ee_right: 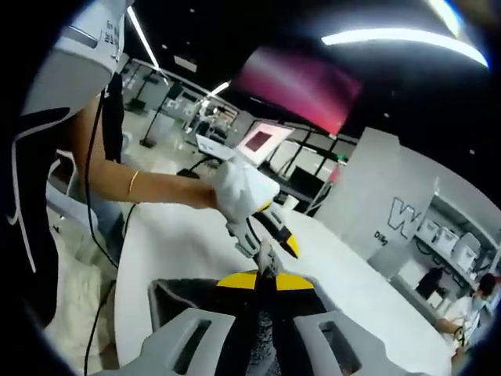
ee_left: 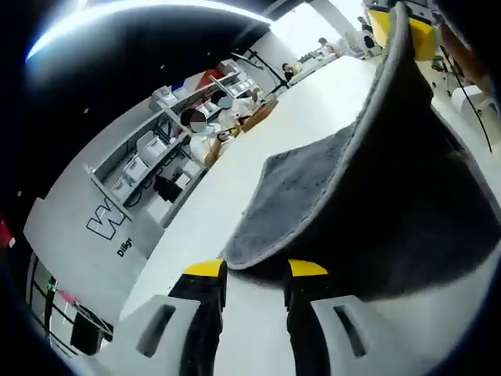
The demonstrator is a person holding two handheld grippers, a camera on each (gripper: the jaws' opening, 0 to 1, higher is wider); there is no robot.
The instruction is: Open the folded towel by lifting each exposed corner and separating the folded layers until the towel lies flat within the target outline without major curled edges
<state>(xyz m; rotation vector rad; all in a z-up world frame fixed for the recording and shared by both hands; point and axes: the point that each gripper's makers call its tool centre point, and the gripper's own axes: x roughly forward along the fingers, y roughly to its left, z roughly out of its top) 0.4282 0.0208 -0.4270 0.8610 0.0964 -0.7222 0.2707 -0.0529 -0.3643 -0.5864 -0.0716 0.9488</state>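
Note:
A grey towel (ee_left: pixel 313 196) lies partly on the white table (ee_left: pixel 313 102), and one side of it is pulled up steeply toward the top right. My left gripper (ee_left: pixel 257 269) is open low over the table, its yellow-tipped jaws on either side of the towel's near rounded edge. My right gripper (ee_right: pixel 258 280) is shut on the towel (ee_right: pixel 176 294), with the dark cloth pinched between its yellow tips. In the right gripper view, a white-gloved hand (ee_right: pixel 243 192) holds the left gripper (ee_right: pixel 270 235) just beyond that pinch. Yellow jaw tips (ee_left: pixel 419 39) flank the raised towel at the top.
The white table (ee_right: pixel 180 235) runs on beyond the towel. Behind it are shelves with bins (ee_left: pixel 149 157), seated people (ee_left: pixel 207 129) and a grey wall with a logo (ee_right: pixel 407 215). The person's bare arm (ee_right: pixel 149 188) reaches in from the left.

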